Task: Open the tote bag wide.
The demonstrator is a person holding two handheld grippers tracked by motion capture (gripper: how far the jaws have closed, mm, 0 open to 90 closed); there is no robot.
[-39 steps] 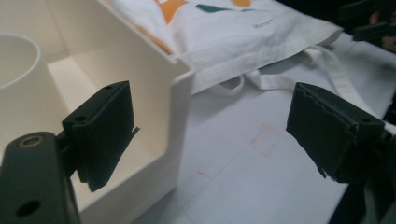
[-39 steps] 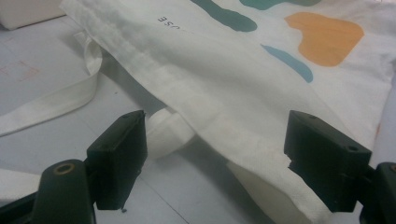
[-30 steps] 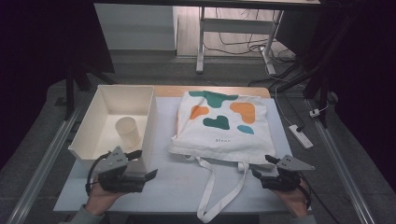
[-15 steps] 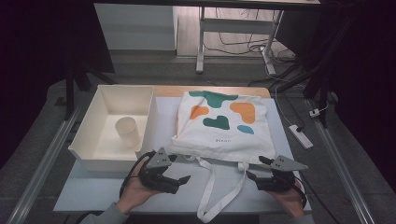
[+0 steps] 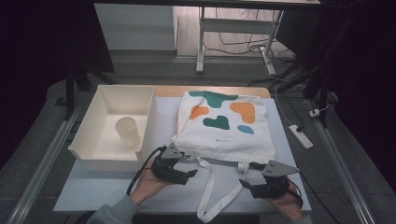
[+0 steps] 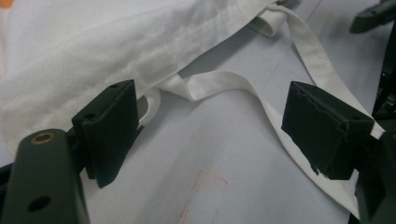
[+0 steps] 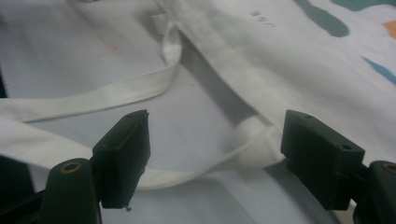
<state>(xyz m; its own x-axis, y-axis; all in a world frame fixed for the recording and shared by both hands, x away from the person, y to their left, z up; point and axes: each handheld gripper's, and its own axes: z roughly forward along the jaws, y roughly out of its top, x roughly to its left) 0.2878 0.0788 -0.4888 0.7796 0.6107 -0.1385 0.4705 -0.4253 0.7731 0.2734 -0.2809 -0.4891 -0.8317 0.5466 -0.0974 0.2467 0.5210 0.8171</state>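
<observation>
Your left claw (image 5: 186, 167) and right claw (image 5: 249, 185), both released, straddle the straps (image 5: 211, 191) at six o'clock of the tote bag (image 5: 223, 125), apparently untouched, lying flat mid-bench (image 5: 93, 193).

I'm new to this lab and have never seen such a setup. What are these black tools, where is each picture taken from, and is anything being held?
A person sits at a table and holds a hand tool in each hand: a gripper with two black jaws. The high view looks down from above; the left gripper and right gripper show near the bottom, by the hands. The other two pictures come from small cameras riding on the grippers, looking along their jaws.

On the table lies a white tote bag with teal and orange blobs, its straps trailing toward the person. Beside it stands a cream box with a cup inside.

Nothing is held. Both grippers stand open, each near the bag's bottom hem, with a strap lying between the left jaws and a strap end between the right.
</observation>
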